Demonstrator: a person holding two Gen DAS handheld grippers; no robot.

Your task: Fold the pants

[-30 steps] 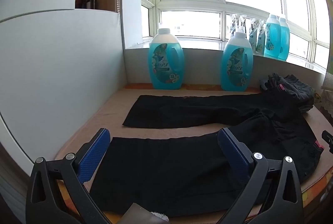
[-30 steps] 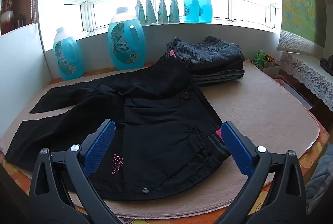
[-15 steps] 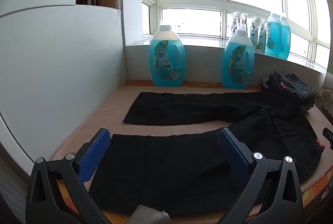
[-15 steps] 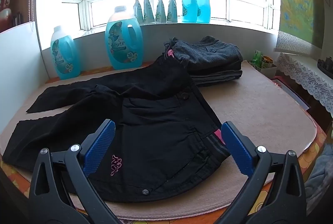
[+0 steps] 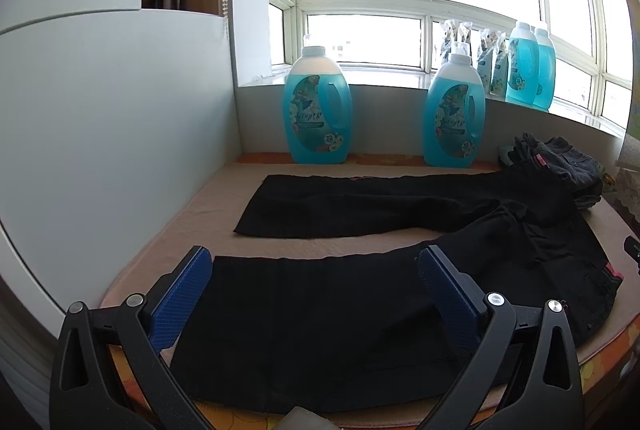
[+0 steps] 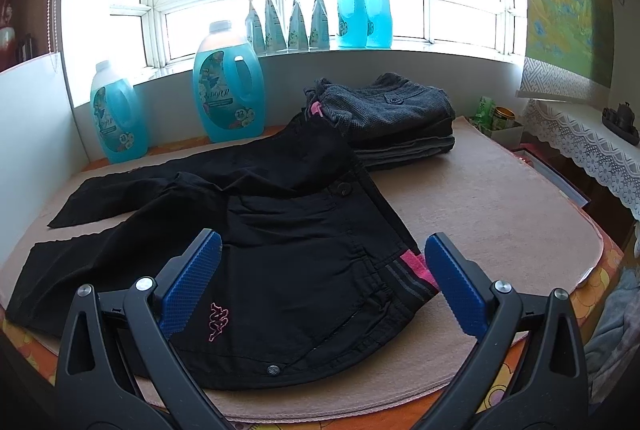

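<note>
Fingers spread wide on the left gripper [image 5: 314, 292], holding nothing, poised over the near leg hem at six o'clock; black pants [image 5: 400, 294] lay flat on the beige mat [image 5: 208, 206], legs running off toward nine o'clock, far leg ahead at twelve; across on the right gripper [image 6: 322, 278], pads equally wide and empty above the waistband [image 6: 416, 266] at three o'clock; thin, limp cloth, light and likely to sag and slide, so best pinched at hem and waistband corners; against half a second earlier, both views had barely shifted, the pants sitting a touch lower and nearer.
</note>
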